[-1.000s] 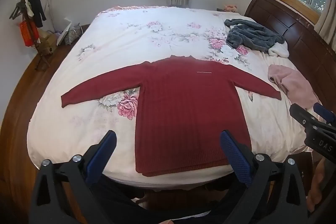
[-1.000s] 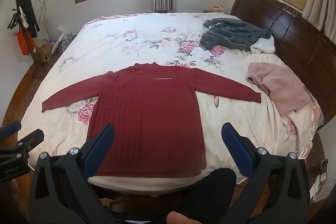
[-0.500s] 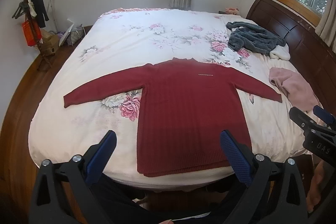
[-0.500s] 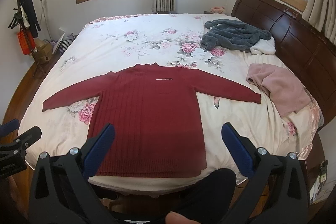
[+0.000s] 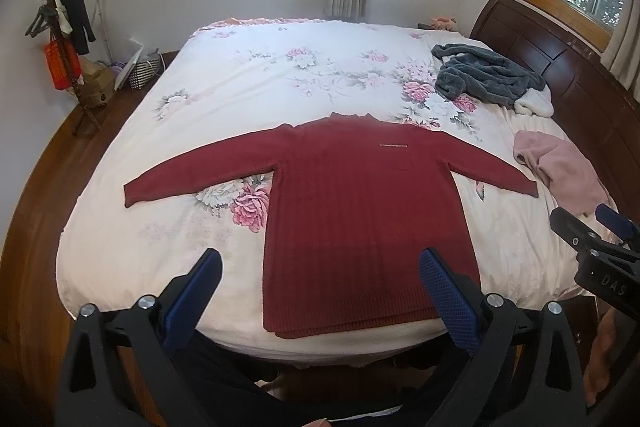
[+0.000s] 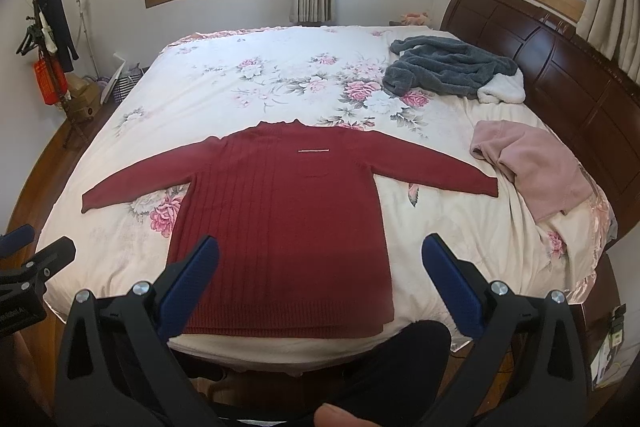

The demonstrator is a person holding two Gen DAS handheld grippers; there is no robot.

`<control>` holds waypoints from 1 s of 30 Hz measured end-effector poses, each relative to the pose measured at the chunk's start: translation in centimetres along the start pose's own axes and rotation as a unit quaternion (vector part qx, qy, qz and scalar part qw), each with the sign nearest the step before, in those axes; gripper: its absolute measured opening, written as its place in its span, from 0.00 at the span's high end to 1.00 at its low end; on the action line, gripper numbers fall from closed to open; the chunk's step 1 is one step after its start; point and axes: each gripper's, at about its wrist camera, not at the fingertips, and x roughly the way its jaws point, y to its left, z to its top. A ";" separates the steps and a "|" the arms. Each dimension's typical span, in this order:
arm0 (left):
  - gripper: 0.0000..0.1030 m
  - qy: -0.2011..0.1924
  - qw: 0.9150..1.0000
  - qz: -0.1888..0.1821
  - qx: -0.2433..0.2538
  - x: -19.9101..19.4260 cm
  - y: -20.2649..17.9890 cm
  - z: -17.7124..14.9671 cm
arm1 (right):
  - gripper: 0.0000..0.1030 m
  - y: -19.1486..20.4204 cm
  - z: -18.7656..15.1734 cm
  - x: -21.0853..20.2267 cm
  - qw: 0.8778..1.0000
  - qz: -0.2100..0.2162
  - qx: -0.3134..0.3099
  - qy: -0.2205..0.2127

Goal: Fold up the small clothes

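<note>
**Above the bed's near edge, both grippers wait spread and empty**

Between the blue pads of the left gripper, nothing is held; its fingers stand wide apart, hovering off the foot of the bed. The right gripper is likewise released and empty, poised just beside the left one, whose tip shows at the lower left of the right wrist view.

Beyond them the red sweater lies flat and face up on the floral bedspread, hem toward the person, collar away, both sleeves stretched straight out to the sides. No fold shows in it, so by my reading the folding has not begun and the step in hand is the approach.

The next move likely calls for each gripper to travel outward to a sleeve cuff or shoulder, close on the knit, and carry it across the body without dragging the torso askew.

Farther off, a grey fleece garment and a pink garment lie crumpled near the headboard, well apart from the sweater.

Compared with a second ago, both views sit marginally higher and farther back; the sweater has not shifted and both grippers stay open.
</note>
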 end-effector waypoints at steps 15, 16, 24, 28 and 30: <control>0.04 -0.003 1.000 0.001 -0.001 -0.1 -0.1 0.2 | 0.03 -0.1 0.2 0.0 1.000 0.000 0.000 0.000; 0.04 -0.003 1.000 0.001 0.000 -0.1 -0.1 0.1 | 0.03 -0.1 0.1 0.0 1.000 0.000 0.000 -0.001; 0.04 -0.003 1.000 0.002 -0.001 -0.1 -0.2 0.3 | 0.03 -0.4 0.3 -0.2 1.000 0.000 0.001 -0.001; 0.04 -0.003 1.000 0.001 -0.001 -0.1 -0.1 0.2 | 0.03 -0.5 0.3 -0.2 1.000 -0.001 0.000 0.000; 0.04 -0.003 1.000 0.002 -0.001 -0.1 -0.2 0.2 | 0.03 -0.4 0.2 -0.2 1.000 -0.001 0.000 0.000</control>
